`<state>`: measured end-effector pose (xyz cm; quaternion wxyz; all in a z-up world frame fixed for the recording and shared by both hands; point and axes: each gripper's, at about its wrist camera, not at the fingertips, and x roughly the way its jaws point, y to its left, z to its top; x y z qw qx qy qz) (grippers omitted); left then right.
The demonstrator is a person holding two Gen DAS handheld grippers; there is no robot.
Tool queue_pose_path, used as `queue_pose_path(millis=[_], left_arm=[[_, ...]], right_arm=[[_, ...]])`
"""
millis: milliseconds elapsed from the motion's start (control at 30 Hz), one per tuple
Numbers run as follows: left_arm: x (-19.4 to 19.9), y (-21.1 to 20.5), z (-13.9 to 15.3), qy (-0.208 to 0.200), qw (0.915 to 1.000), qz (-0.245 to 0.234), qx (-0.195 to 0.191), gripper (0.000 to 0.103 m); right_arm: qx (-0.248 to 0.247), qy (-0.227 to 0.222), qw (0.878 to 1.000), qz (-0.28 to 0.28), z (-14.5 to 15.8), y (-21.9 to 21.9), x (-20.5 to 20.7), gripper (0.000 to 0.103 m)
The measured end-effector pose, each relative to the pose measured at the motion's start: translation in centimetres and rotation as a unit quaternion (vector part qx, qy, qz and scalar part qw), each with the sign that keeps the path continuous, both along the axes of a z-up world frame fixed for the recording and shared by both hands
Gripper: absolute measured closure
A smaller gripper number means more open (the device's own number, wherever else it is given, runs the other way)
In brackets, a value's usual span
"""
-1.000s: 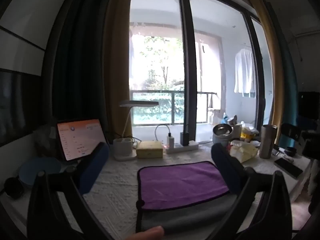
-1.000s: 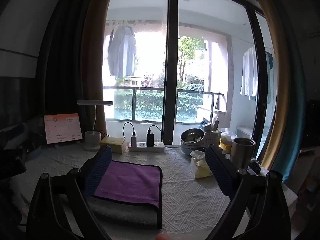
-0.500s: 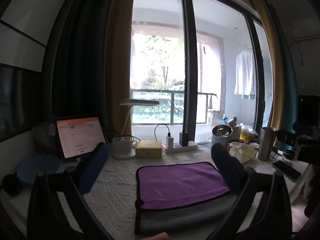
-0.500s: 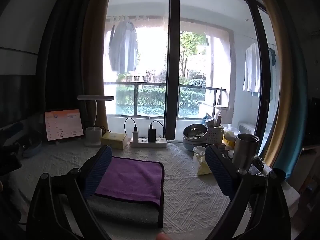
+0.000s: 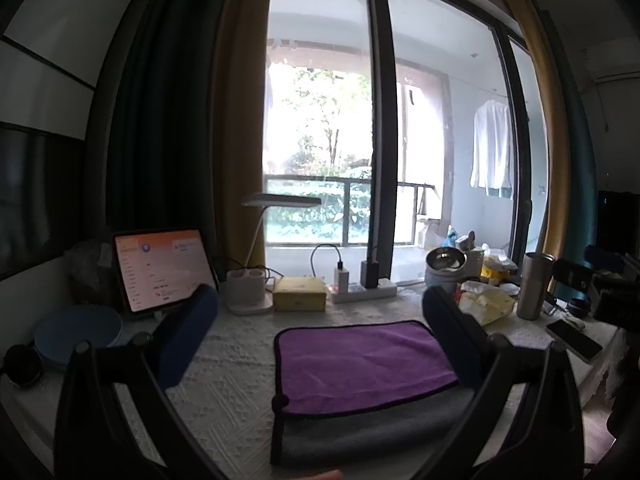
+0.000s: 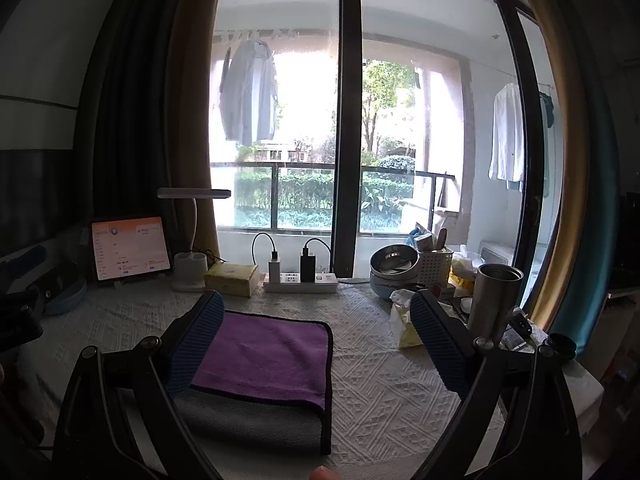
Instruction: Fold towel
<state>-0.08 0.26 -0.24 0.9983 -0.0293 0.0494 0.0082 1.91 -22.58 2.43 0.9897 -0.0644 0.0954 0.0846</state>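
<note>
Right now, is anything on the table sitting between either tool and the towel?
Nothing visible does. The towel lies alone on the white table cover, directly ahead of the open left tool and right tool. The clutter sits behind and beside it.

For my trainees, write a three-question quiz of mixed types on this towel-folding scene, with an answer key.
1. True or false: the purple-and-grey microfibre towel lies partly folded on the white textured tablecloth, purple flap over grey.
2. Multiple choice: the left hand-held gripper and right hand-held gripper are A) both shut on the towel, B) both open and holding nothing, C) one open, one shut.
3. Fill in: the propped, lit tablet stands to the ____ of the white desk lamp.

Key: 1 true; 2 B; 3 left.
</note>
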Motion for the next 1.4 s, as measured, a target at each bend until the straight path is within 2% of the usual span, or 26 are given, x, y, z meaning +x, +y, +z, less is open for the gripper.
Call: queue_pose_path(millis=[1400], left_arm=[[-0.16,0.67,-0.10,0.004,0.9999,0.008,-0.011,0.000]], right_arm=[[-0.001,0.005,1.000,0.006,-0.20,0.52,0.14,0.007]])
